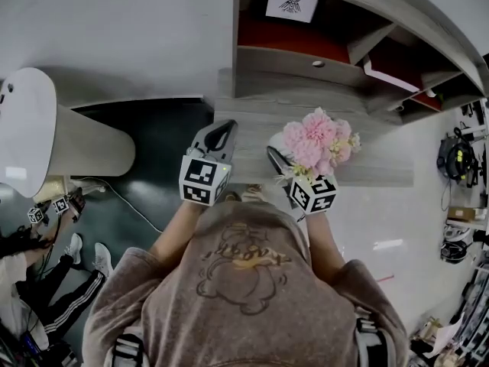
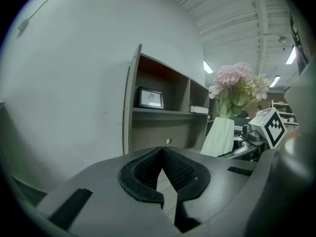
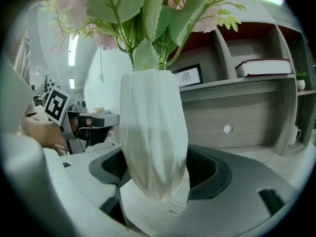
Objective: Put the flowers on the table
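Pink flowers (image 1: 317, 140) stand in a white ribbed vase (image 1: 277, 141) over the grey wooden desk (image 1: 252, 117). My right gripper (image 1: 276, 159) is shut on the vase; in the right gripper view the vase (image 3: 153, 142) fills the gap between both pads, with the stems and leaves (image 3: 148, 19) above. I cannot tell whether its base touches the desk. My left gripper (image 1: 218, 138) hovers over the desk's left part, shut, with its tips together and nothing held (image 2: 164, 153). The left gripper view shows the flowers (image 2: 237, 83) and vase (image 2: 219, 135) to its right.
A shelf unit (image 1: 306, 56) rises at the back of the desk, holding a framed picture (image 1: 290, 6) and a book (image 3: 266, 67). A drawer knob (image 3: 227, 129) sits below. A white rounded object (image 1: 23, 128) stands at the left; another person (image 1: 46, 281) is at the lower left.
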Demonstrator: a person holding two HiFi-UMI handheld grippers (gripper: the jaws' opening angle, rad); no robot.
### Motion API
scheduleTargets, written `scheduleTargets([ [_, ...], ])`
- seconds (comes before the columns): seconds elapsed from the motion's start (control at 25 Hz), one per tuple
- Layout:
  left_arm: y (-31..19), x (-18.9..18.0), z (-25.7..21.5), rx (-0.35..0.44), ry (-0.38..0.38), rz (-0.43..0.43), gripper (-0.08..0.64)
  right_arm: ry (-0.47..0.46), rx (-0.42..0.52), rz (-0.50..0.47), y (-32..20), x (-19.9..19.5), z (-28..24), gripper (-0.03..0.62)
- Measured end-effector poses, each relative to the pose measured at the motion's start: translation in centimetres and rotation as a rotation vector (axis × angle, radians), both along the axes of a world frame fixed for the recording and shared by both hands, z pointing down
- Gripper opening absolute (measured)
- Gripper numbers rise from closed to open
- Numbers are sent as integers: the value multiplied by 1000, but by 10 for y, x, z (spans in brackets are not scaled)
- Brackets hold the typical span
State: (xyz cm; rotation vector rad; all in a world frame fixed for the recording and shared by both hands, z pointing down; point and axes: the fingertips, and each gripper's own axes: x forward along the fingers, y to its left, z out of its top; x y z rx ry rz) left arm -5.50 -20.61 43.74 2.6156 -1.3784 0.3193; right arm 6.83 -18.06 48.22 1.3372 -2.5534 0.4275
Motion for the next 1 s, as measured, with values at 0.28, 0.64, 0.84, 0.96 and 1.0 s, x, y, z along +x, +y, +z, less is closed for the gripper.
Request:
scheduleTargets([
  [0.28, -16, 11, 4, -8, 14, -31, 15, 10, 31, -27, -33, 10, -1, 357],
  [0.64, -38, 8, 15, -31, 25, -78, 15, 69, 66, -66, -86, 7, 20, 357],
  [0.84, -49, 4, 19, -35, 14, -87, 15, 89, 53, -76, -110, -1, 41, 357],
  [0.96, -55, -1, 20, -34, 8, -94, 15, 111, 50, -77, -124, -5, 52, 357],
  [1.0, -57, -3, 21, -37, 8, -97, 15, 115, 46, -75, -129, -6, 56, 357],
])
